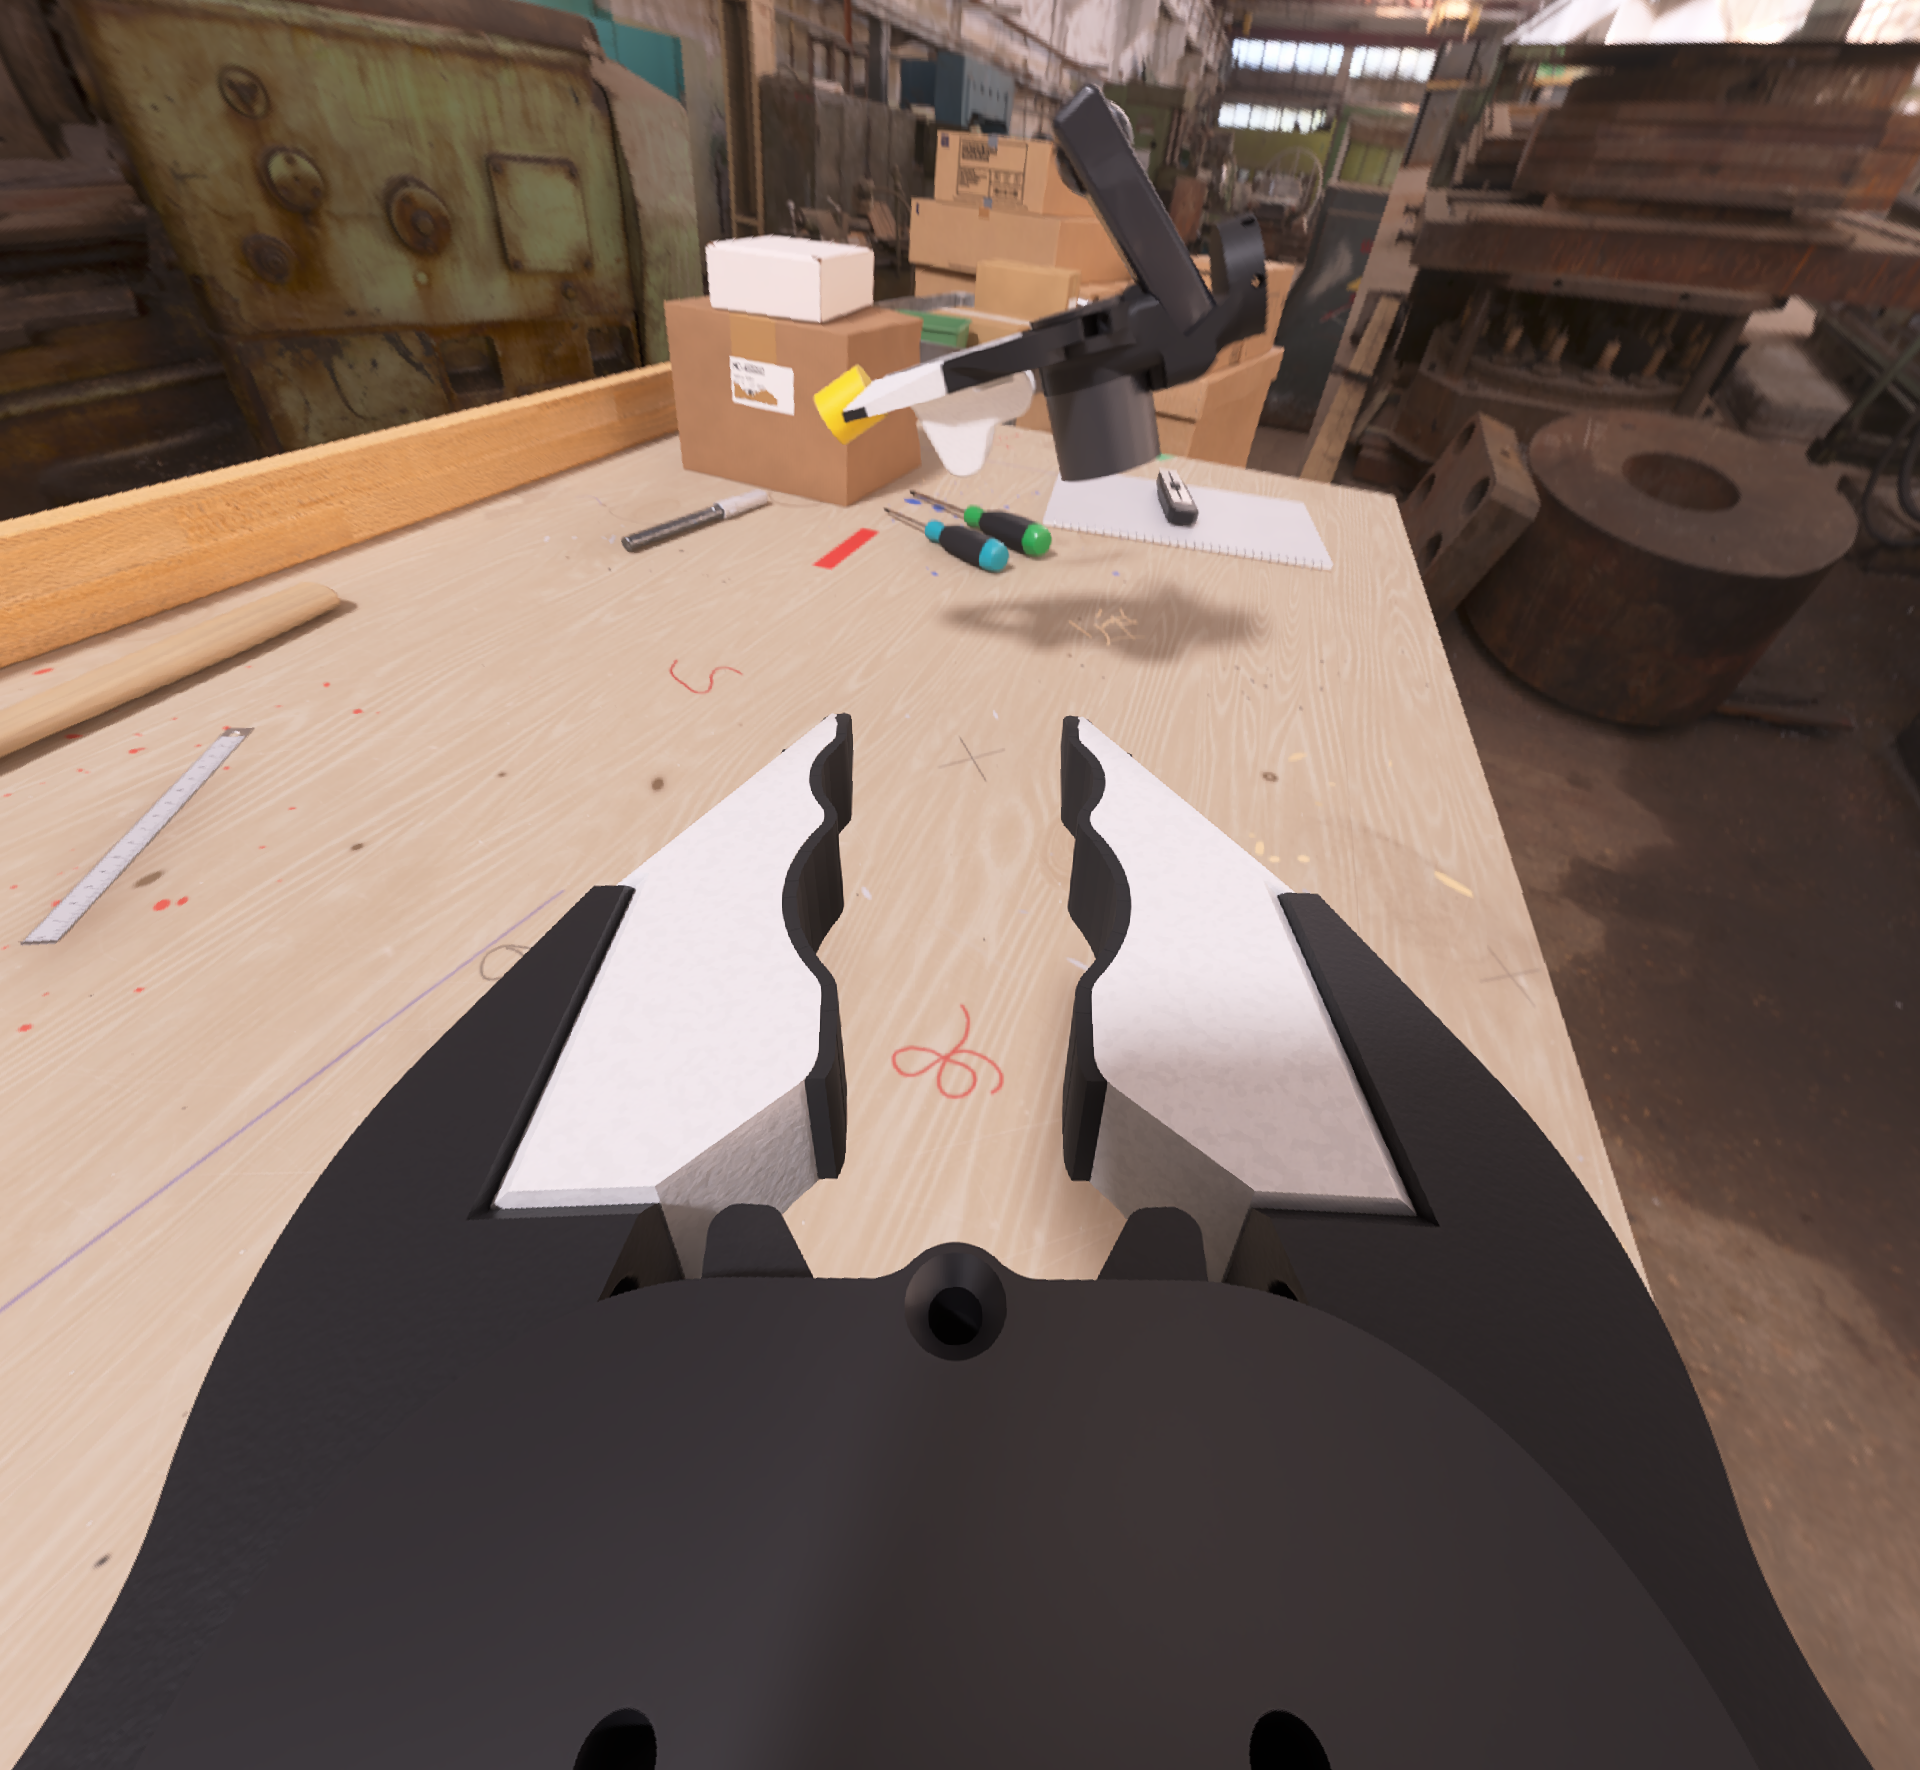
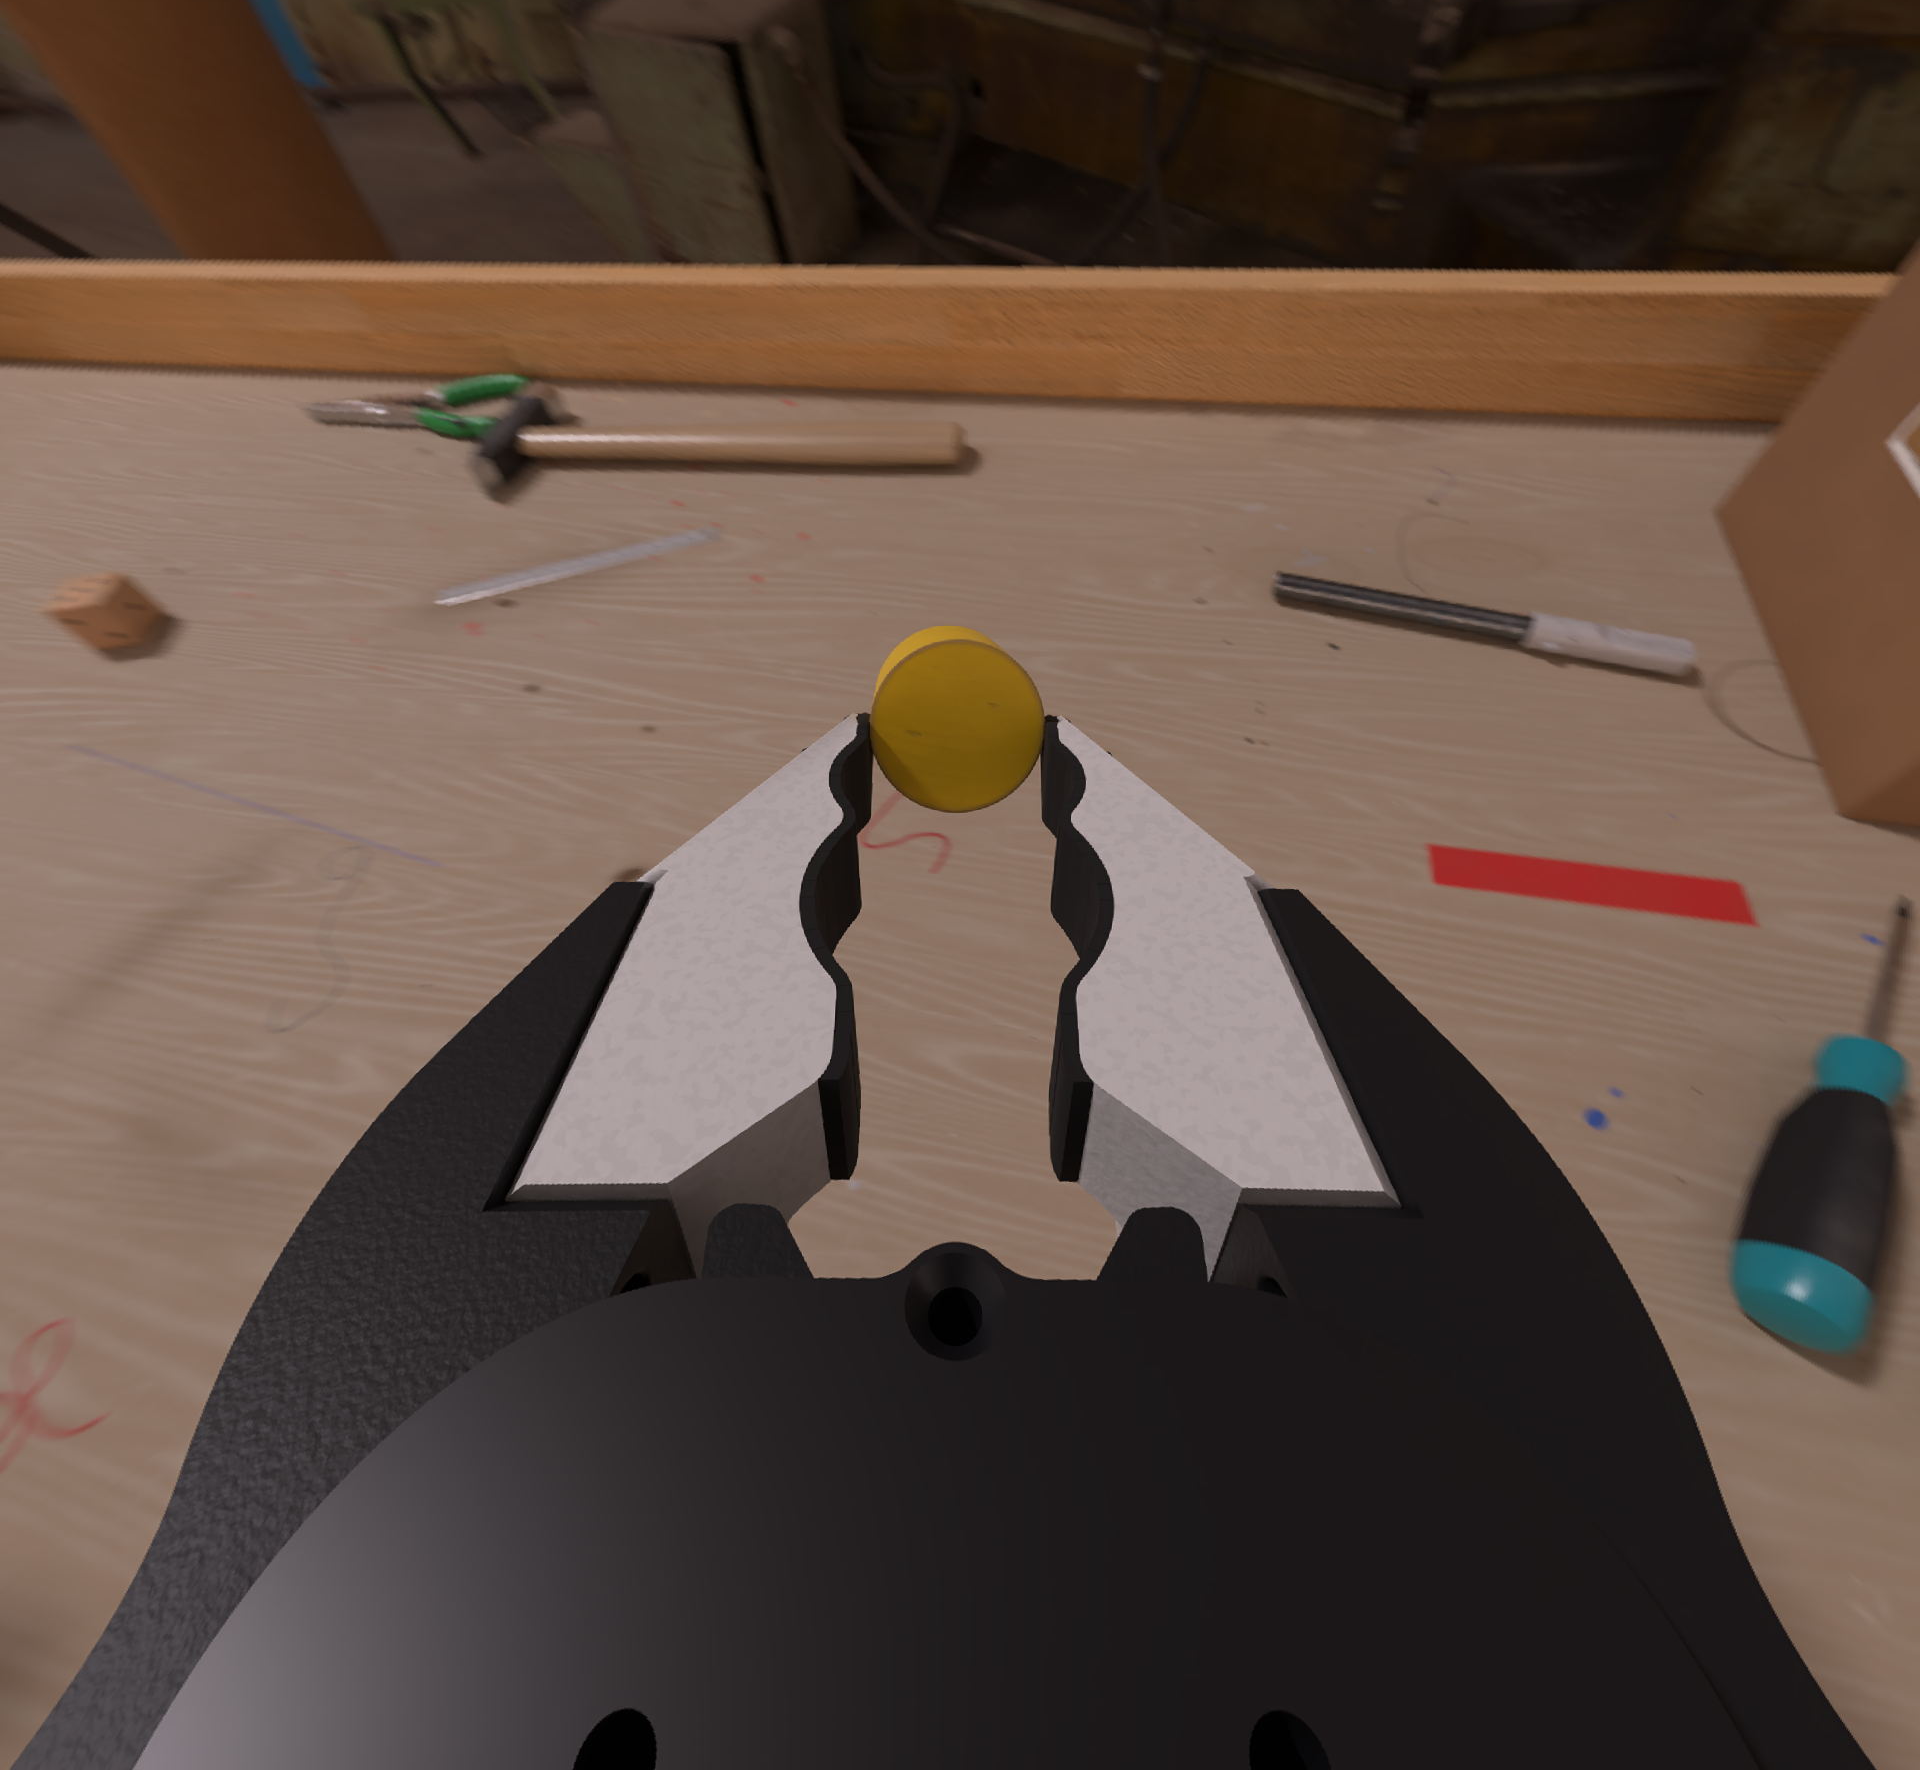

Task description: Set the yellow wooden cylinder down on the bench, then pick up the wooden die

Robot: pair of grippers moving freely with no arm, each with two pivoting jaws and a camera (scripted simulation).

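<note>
My right gripper (image 2: 957,733) is shut on the yellow wooden cylinder (image 2: 956,719), pinched between its fingertips well above the bench (image 2: 1195,764). In the left wrist view the right gripper (image 1: 854,409) hangs in the air near the cardboard box, with the yellow cylinder (image 1: 840,401) at its tips. The wooden die (image 2: 108,614) lies on the bench at the far left of the right wrist view, apart from both grippers. My left gripper (image 1: 957,733) is open and empty, low over the bench (image 1: 520,785). The die does not show in the left wrist view.
A cardboard box (image 1: 790,406) with a white box (image 1: 790,276) on top stands at the back. Two screwdrivers (image 1: 987,536), a marker (image 1: 691,520), a red tape strip (image 1: 845,547), a notepad (image 1: 1195,520), a steel ruler (image 1: 140,832), a hammer (image 2: 727,444) and green pliers (image 2: 436,406) lie around. A wooden beam (image 2: 935,328) borders the bench.
</note>
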